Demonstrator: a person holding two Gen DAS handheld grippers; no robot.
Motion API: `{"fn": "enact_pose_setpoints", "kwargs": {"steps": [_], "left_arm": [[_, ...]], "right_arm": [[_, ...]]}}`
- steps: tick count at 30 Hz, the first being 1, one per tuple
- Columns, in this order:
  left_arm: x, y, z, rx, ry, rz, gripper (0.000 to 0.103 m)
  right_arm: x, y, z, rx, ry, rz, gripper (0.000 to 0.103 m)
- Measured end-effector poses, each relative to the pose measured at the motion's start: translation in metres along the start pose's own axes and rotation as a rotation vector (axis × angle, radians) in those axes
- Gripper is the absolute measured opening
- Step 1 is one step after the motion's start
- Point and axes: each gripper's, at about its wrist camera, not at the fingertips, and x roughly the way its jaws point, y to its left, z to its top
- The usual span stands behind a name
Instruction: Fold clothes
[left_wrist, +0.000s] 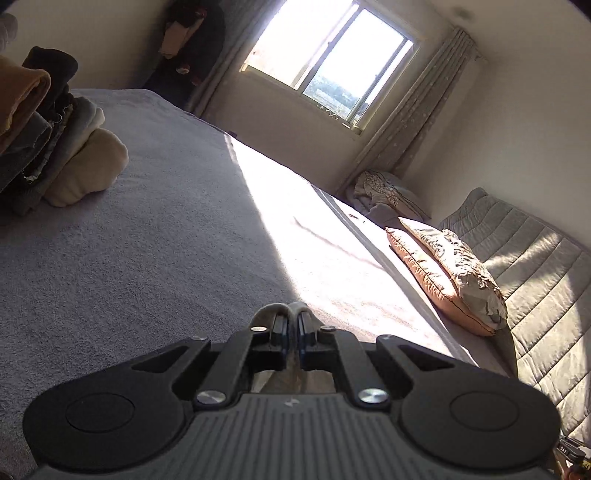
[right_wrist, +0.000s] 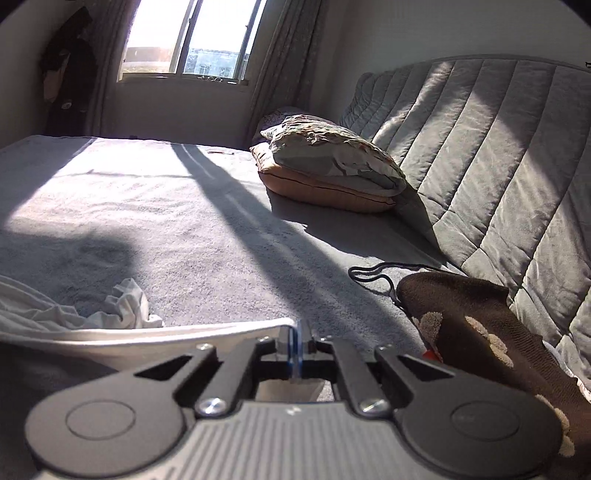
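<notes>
My left gripper (left_wrist: 292, 317) is shut on a pale fold of cloth (left_wrist: 280, 307) that bulges over its fingertips, held above the grey bed cover (left_wrist: 155, 236). My right gripper (right_wrist: 297, 332) is shut on the edge of the white garment (right_wrist: 110, 334). That garment stretches leftward from the jaws as a taut band. Its crumpled part (right_wrist: 125, 304) rests on the bed cover (right_wrist: 207, 236). The rest of the garment hangs below both grippers, out of sight.
A stack of folded clothes (left_wrist: 55, 147) sits at the bed's far left. Two pillows (right_wrist: 328, 166) lie against the quilted grey headboard (right_wrist: 480, 155). A brown patterned garment (right_wrist: 487, 332) with a black cord (right_wrist: 373, 273) lies at the right. A window (left_wrist: 332, 59) lights the bed.
</notes>
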Motion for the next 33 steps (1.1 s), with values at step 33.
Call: {"fn": "enact_pose_setpoints", "kwargs": {"steps": [33], "left_arm": [[-0.091, 0.043, -0.017, 0.126, 0.192, -0.111, 0.006]], "right_arm": [[-0.081, 0.004, -0.073, -0.356, 0.283, 0.595, 0.041]]}}
